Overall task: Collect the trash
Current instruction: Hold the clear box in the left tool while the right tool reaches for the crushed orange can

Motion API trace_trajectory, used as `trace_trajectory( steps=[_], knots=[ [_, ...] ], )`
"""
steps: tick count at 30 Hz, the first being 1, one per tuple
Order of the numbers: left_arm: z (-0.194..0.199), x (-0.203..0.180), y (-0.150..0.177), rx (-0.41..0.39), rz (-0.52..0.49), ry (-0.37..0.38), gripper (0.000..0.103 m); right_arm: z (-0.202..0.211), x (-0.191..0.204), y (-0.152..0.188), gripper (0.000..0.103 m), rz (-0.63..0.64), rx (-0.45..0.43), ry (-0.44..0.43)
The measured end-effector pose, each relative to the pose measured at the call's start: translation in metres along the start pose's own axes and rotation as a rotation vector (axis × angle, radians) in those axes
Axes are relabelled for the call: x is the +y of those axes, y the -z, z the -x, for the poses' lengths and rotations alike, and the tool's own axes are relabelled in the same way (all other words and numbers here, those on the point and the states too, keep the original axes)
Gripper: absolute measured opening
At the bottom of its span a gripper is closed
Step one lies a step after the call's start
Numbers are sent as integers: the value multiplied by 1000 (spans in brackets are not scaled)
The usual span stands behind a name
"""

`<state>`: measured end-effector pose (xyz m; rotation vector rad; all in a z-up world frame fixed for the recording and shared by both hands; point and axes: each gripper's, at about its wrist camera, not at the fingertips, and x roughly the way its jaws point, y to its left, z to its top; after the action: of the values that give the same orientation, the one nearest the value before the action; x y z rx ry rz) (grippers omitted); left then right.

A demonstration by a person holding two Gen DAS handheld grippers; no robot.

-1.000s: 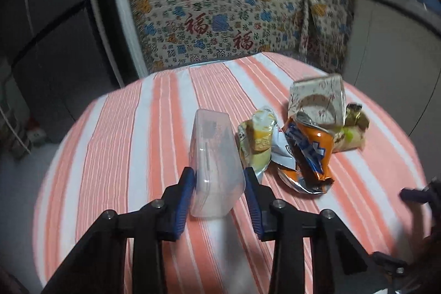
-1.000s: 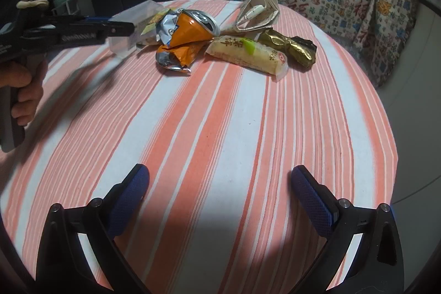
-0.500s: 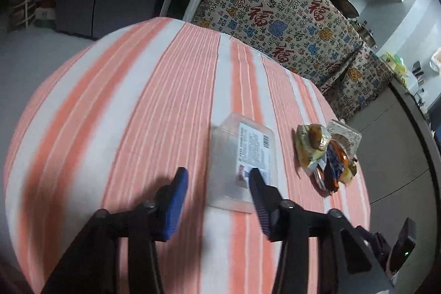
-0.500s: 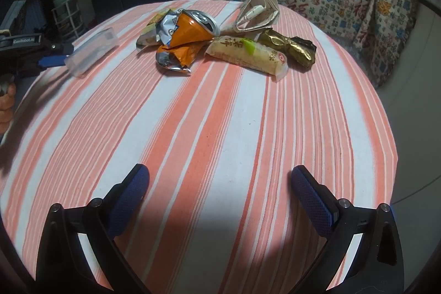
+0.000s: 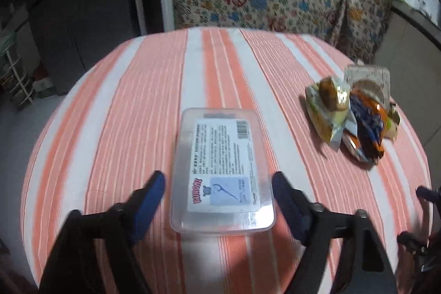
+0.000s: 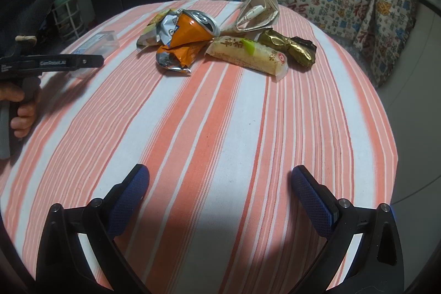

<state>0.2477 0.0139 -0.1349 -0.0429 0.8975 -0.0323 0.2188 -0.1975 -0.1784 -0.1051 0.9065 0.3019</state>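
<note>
left tool (image 5: 217, 185): my jaws opening, plastic box (image 5: 222, 170) between them, pads clear of it
box: flat on striped tabletop (image 5: 137, 101)
right tool (image 6: 220, 183): spread, holding nothing
trash pile (image 6: 220, 43): far side of the tabletop

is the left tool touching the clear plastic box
Apart. The left wrist view shows striped cloth between each pad of the left tool and the clear plastic box; the jaws are opening.

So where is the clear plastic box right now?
In the left wrist view the clear plastic box lies flat on the striped tablecloth, between the opening pads of the left gripper, untouched, left of the trash pile.
</note>
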Motion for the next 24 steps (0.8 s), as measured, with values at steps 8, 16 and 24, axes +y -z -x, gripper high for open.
trace_trajectory(
  steps=[8, 16, 24],
  knots=[
    [27, -19, 32, 26, -10, 58, 64, 0, 0, 0, 103, 1, 0, -1],
    [14, -29, 36, 39, -65, -21, 83, 1, -2, 1, 103, -2, -1, -8],
    [16, -28, 39, 37, -68, -23, 85, -5, 1, -13, 103, -15, 18, -13]
  ],
)
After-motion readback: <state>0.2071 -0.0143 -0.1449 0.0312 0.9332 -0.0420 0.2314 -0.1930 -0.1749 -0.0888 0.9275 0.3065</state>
